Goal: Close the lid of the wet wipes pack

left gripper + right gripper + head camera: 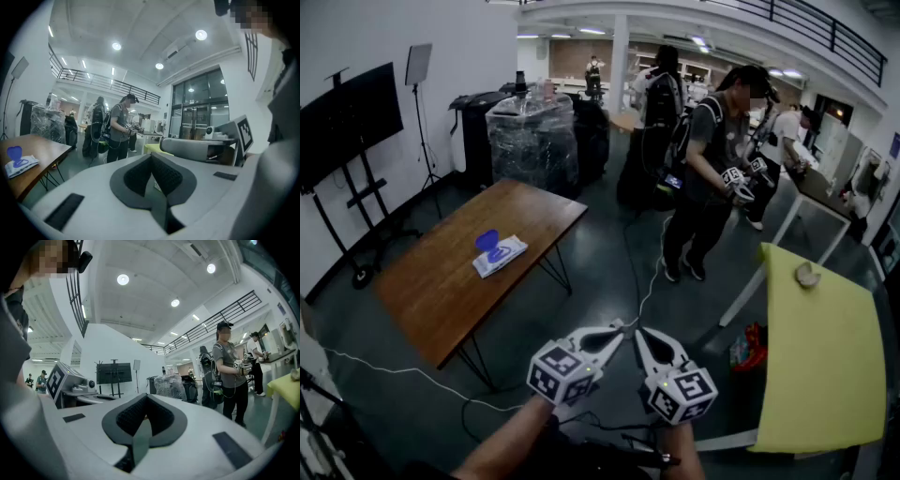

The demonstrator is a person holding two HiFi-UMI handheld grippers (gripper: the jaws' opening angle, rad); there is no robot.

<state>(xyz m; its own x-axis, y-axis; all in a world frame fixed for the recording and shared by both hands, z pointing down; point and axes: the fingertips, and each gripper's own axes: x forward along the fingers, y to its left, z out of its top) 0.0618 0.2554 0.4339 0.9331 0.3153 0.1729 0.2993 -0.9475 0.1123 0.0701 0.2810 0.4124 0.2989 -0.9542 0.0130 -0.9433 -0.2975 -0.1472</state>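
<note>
The wet wipes pack [502, 255] lies flat on the brown wooden table [441, 291], with its blue lid [487, 239] flipped open toward the far side. The left gripper view shows the pack [21, 165] far off at the left edge, its lid [14, 152] standing up. My left gripper [617, 329] and right gripper [641, 334] are held side by side low in the head view, over the floor and well to the right of the table. Both are shut and empty, their pads [161, 173] [133, 418] meeting at the tips. Neither gripper touches the pack.
A yellow-topped table [816, 356] stands at the right. A person [712, 159] with grippers stands beyond, and others are further back. A plastic-wrapped stack [534, 141] is behind the wooden table, and a screen on a stand [347, 122] is at the left wall. Cables [394, 370] run across the floor.
</note>
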